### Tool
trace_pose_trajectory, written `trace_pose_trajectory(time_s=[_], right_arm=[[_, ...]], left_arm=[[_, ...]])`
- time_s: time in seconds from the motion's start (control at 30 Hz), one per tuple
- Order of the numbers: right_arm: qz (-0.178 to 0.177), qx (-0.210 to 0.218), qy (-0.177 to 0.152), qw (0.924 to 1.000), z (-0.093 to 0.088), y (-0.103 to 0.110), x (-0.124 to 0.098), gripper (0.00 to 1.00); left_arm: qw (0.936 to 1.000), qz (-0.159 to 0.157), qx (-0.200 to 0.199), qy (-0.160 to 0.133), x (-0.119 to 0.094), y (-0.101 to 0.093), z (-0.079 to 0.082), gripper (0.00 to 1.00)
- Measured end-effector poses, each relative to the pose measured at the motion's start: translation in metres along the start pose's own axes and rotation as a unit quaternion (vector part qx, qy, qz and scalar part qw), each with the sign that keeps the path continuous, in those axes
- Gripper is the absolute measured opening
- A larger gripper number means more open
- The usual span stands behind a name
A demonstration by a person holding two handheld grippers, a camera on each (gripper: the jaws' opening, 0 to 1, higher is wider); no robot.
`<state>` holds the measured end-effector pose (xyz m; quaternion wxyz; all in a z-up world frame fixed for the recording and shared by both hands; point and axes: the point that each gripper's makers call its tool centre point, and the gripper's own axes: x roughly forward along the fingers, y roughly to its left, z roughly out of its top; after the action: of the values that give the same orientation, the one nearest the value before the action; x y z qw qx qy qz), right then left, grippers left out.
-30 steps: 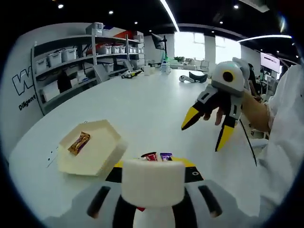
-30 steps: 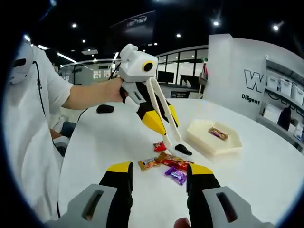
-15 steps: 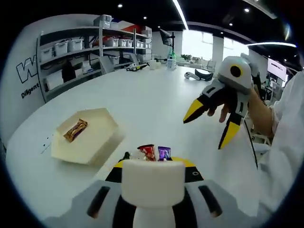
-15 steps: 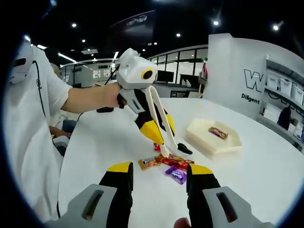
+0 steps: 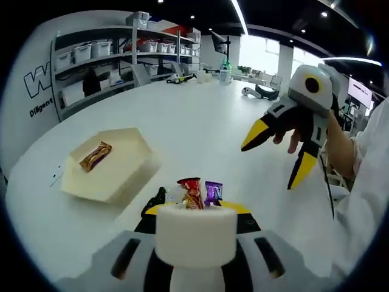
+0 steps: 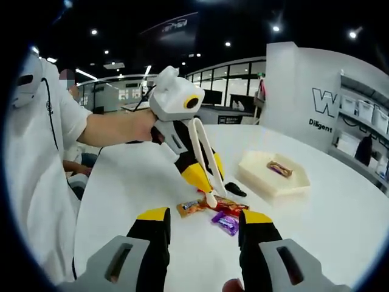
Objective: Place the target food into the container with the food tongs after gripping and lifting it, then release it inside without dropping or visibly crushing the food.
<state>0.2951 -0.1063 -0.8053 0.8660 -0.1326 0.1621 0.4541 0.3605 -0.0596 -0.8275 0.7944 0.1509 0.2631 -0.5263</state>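
The white counter (image 6: pixel 340 225) carries a cream hexagonal container (image 6: pixel 272 173) holding one wrapped snack (image 6: pixel 279 168). The left gripper (image 6: pixel 203 176) clamps white tongs (image 6: pixel 203 164), tips down among loose candies (image 6: pixel 209 210); whether they pinch one is hidden. The right gripper (image 5: pixel 279 155) hovers, jaws spread wide.

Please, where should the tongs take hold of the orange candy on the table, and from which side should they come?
Probably across the middle of the orange candy, from above. It lies flat on the white table at the near end of the candy pile, its outer side clear, the red candy at its other end. The tongs in the left gripper already point down there.
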Motion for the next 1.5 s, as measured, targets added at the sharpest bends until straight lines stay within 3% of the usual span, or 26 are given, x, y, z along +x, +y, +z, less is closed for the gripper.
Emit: trace_pose_trajectory(time_s=[0.3, 0.53, 0.9, 1.5], right_arm=[[-0.001, -0.001, -0.001, 1.0000, 0.001, 0.000, -0.001, 0.41], [-0.002, 0.001, 0.000, 1.0000, 0.000, 0.000, -0.002, 0.41], [-0.003, 0.002, -0.001, 1.0000, -0.001, -0.001, -0.004, 0.41], [-0.004, 0.006, -0.001, 1.0000, -0.004, -0.004, -0.005, 0.41]], left_arm=[[1.0000, -0.004, 0.002, 0.003, 0.004, 0.005, 0.003, 0.22], [0.9983, -0.024, 0.048, 0.021, 0.004, 0.001, 0.001, 0.22], [0.9986, -0.015, 0.047, 0.019, 0.017, 0.005, 0.014, 0.23], [0.9981, -0.026, 0.034, 0.044, 0.030, 0.009, 0.005, 0.23]])
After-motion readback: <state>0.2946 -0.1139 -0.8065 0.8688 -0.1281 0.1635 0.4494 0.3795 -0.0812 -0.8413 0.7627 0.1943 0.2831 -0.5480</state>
